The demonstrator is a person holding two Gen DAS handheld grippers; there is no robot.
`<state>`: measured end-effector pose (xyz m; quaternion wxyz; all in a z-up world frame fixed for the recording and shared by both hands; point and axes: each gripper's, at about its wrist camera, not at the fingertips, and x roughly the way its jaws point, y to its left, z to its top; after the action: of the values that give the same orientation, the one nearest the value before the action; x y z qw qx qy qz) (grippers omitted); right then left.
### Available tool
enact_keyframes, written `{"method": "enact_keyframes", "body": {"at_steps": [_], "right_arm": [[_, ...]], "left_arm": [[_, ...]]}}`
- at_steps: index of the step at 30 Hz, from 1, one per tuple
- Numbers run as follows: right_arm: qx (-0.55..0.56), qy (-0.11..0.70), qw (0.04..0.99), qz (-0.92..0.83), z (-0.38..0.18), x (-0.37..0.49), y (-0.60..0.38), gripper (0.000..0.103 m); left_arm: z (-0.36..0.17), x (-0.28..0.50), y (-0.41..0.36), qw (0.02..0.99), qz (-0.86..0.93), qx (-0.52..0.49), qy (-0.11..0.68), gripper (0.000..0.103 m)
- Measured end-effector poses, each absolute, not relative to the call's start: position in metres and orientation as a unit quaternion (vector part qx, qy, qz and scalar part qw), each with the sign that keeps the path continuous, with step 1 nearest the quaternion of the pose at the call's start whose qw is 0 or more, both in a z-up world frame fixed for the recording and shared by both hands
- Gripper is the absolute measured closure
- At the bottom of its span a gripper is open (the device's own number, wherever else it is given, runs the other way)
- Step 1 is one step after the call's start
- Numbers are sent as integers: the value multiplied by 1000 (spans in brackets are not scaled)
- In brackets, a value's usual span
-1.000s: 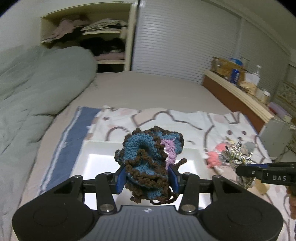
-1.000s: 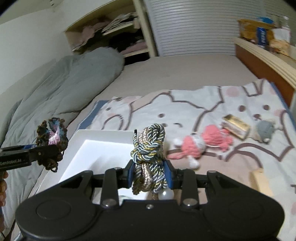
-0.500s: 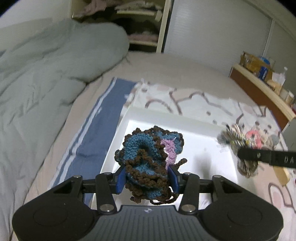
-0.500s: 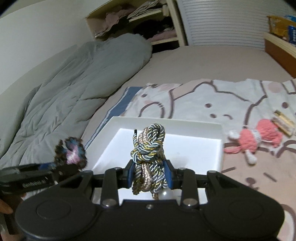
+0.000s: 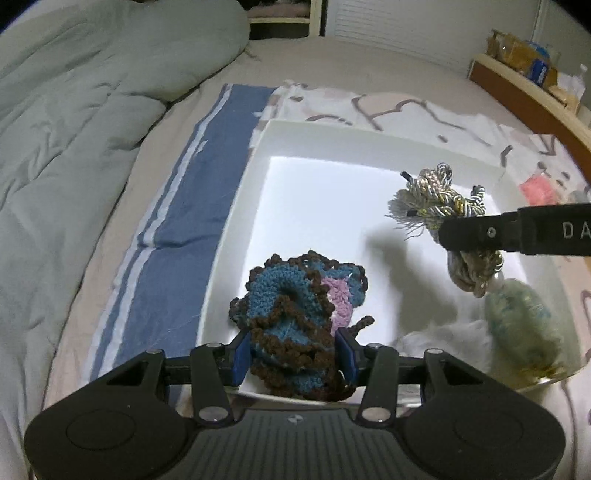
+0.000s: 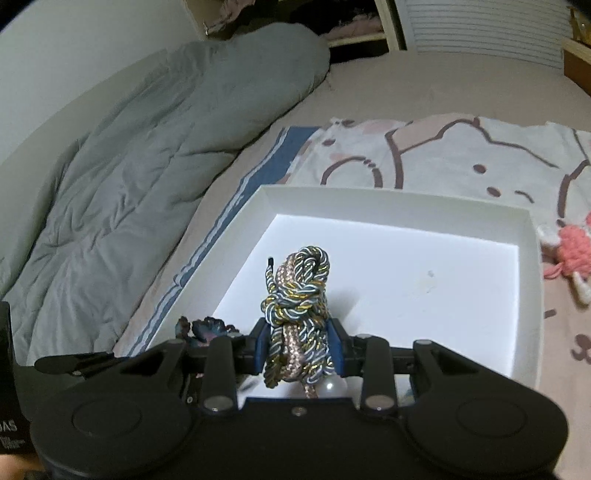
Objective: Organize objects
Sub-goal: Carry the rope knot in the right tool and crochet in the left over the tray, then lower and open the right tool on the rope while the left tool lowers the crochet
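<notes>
Both bundles, crocheted yarn (image 5: 295,314) and knotted cord (image 6: 299,314), now overhang the white box (image 5: 258,155).

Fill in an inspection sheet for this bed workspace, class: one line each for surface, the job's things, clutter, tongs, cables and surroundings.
Surface: bed sheet with a cartoon-print cloth and a blue striped cloth laid on it.
Job's things: white box open, floor bare; crochet piece and braided cord knot both held above it.
Clutter: pink knitted toy on the print cloth, right of the box.
Tongs: left tongs shut on the crochet piece; right tongs shut on the cord knot.
Cables: nothing seen.
Surroundings: grey duvet bunched at left; shelf with packets at right; slatted door behind.
</notes>
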<state>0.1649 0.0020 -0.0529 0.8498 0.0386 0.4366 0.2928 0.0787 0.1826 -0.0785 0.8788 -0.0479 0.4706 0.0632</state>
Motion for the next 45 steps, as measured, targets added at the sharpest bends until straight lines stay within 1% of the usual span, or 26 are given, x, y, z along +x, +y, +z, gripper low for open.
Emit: {"method": "enact_keyframes", "body": {"at_steps": [10,14,16,17,18,19,24,27,28,31,41,45], "right_arm": [[48,449,842,297,-72,169,29,69],[44,454,837,303,-79,168,37,68],[49,459,831,312,-81,168,37,67],[53,457,831,312,-81,167,36,63],[56,455,833,308,-79,167,34,50],[56,452,836,306,-77,167,33,47],[57,447,840,303,-70,167,26,51],[53,446,841,301,-69,167,23,51],[55,446,841,301,-69,167,22,51],[60,446,841,301,-68,166,19,51],[61,441,845,297,-61,165,7,50],[60,437,847,296,-59,163,-1,48]], "left_arm": [[-81,77,194,880,56,-75,466,54],[-84,78,195,880,59,-70,467,54],[-85,79,194,879,59,-66,468,54],[-86,79,194,879,60,-65,469,53],[-87,79,194,879,60,-63,469,52],[-87,79,194,879,59,-62,470,52],[-86,78,195,879,59,-63,468,50],[-84,77,194,880,57,-70,466,45],[-82,76,193,881,56,-71,464,40],[-76,71,188,886,60,-63,455,22],[-65,67,182,895,58,-66,437,21],[-62,65,180,897,59,-68,432,21]]}}
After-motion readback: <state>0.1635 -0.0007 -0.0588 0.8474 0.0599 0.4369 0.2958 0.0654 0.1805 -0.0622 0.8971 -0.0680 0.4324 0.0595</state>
